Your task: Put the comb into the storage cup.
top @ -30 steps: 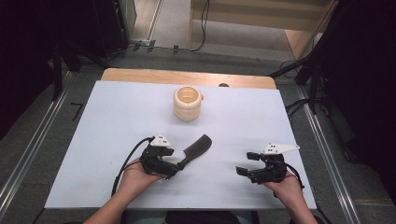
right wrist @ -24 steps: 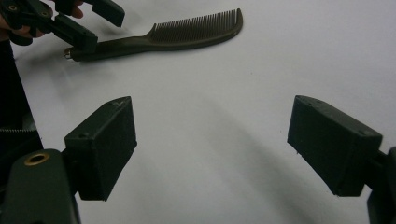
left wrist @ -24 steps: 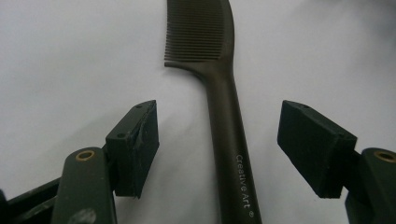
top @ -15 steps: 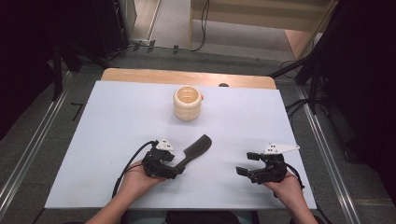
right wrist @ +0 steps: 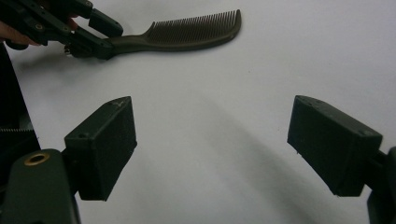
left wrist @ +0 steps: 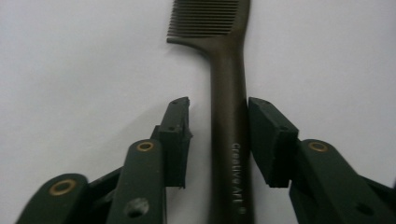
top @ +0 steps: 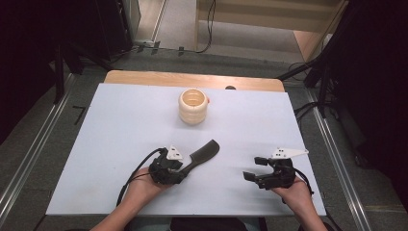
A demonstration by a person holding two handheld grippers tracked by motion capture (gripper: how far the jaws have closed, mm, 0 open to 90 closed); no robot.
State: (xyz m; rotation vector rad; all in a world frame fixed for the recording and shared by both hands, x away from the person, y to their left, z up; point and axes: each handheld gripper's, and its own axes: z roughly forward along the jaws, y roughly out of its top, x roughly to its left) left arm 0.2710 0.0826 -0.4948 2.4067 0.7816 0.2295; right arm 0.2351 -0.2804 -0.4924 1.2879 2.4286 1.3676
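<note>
A dark comb (top: 204, 153) lies flat on the white table top (top: 96, 144), teeth pointing away to the right. My left gripper (top: 180, 171) straddles the comb's handle (left wrist: 229, 116). In the left gripper view one pad (left wrist: 268, 135) touches the handle and the other pad (left wrist: 175, 135) stands a small gap off it, so the jaws are open. My right gripper (top: 252, 168) rests low at the front right, wide open (right wrist: 212, 135) with nothing between its pads. The right gripper view has the comb (right wrist: 187, 32) and the left gripper (right wrist: 100, 35) farther off.
A cream ribbed cup (top: 193, 106) stands upright at the back middle of the table. A wooden strip (top: 192, 79) runs along the far edge. Metal rails (top: 337, 159) and cables flank the table on the floor.
The left gripper has slid slightly forward along the comb's handle and its jaws have narrowed around it. The right gripper and the cup have stayed put.
</note>
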